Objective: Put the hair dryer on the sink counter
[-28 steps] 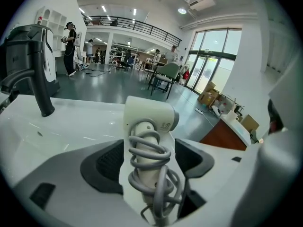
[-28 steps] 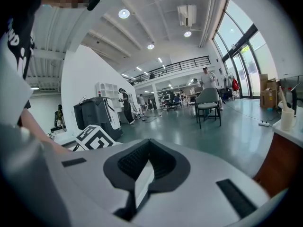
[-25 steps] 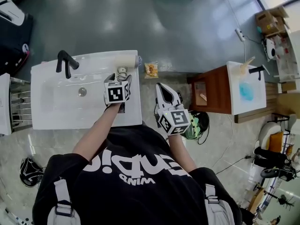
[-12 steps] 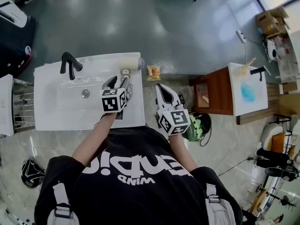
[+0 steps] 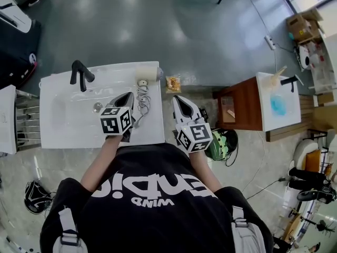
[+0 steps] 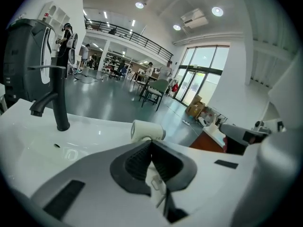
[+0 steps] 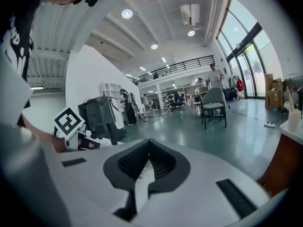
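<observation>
The cream hair dryer [image 5: 147,72] lies on the far right corner of the white sink counter [image 5: 58,130], its grey cord [image 5: 142,98] coiled just in front of it. My left gripper [image 5: 128,96] hovers over the counter a short way in front of and to the left of the dryer, shut with nothing between its jaws. In the left gripper view the dryer [image 6: 147,130] lies just beyond the closed left gripper [image 6: 151,143]. My right gripper [image 5: 179,98] hangs beside the counter's right edge over the floor, shut and empty [image 7: 149,145].
A black faucet [image 5: 80,73] stands at the counter's far left, with the basin drain [image 5: 98,107] in the middle. A snack packet [image 5: 171,81] lies on the floor right of the dryer. A wooden side table [image 5: 239,107] stands to the right, a green object [image 5: 221,141] below it.
My left gripper has let go of the hair dryer, drawn back toward me and to the left, and its jaws have shut. The dryer stays on the counter. The right gripper has barely moved.
</observation>
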Motion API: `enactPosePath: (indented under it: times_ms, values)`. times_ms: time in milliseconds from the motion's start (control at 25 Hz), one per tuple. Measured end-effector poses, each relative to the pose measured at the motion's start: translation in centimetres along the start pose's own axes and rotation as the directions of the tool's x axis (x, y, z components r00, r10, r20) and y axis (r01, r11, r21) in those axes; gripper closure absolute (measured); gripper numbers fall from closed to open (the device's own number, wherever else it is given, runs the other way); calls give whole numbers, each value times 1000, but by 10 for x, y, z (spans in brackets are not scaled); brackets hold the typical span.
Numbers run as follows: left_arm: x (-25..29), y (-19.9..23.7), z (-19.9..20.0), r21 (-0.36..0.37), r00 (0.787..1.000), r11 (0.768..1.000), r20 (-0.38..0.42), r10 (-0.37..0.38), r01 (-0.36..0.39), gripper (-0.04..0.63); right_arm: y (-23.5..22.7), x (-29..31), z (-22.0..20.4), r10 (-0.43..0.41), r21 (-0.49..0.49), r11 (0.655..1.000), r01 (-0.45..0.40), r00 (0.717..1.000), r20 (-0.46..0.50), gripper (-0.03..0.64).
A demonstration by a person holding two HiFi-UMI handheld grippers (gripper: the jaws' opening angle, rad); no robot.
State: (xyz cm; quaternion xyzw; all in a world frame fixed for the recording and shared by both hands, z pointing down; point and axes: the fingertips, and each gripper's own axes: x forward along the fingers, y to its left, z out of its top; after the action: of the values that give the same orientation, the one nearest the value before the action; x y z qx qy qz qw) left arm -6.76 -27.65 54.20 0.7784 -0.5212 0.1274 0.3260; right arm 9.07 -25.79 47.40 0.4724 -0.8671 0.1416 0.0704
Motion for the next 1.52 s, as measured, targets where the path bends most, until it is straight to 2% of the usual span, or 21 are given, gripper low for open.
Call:
enactPosePath:
  times_ms: [240, 400, 640, 760, 920, 1080, 1240, 1520]
  values:
    - [-21, -17, 14, -10, 988, 988, 2, -156, 156, 575, 14, 2, 5, 50, -12, 999, -50, 999, 6, 598]
    - [-36, -22, 29, 46, 974, 973, 30, -226, 225, 575, 24, 4, 11, 111, -15, 994, -111, 994, 12, 598]
    - [-53, -26, 47, 196, 960, 952, 107, -258, 234, 575, 28, 3, 21, 156, -58, 987, -153, 987, 39, 598]
    - [-64, -33, 56, 273, 941, 929, 156, -299, 250, 575, 28, 3, 26, 154, -98, 984, -149, 987, 45, 598]
    - [-76, -41, 65, 371, 919, 895, 201, -339, 249, 575, 35, 2, 34, 190, -99, 978, -182, 979, 74, 598]
    - [-83, -43, 71, 403, 902, 881, 235, -363, 250, 575, 44, 3, 38, 223, -96, 972, -214, 970, 95, 598]
    - [-85, -43, 71, 428, 899, 870, 236, -368, 244, 575, 47, 4, 37, 225, -94, 972, -216, 970, 95, 598]
    - [-87, -44, 75, 417, 897, 876, 249, -366, 242, 575, 43, 6, 38, 202, -91, 977, -194, 975, 92, 598]
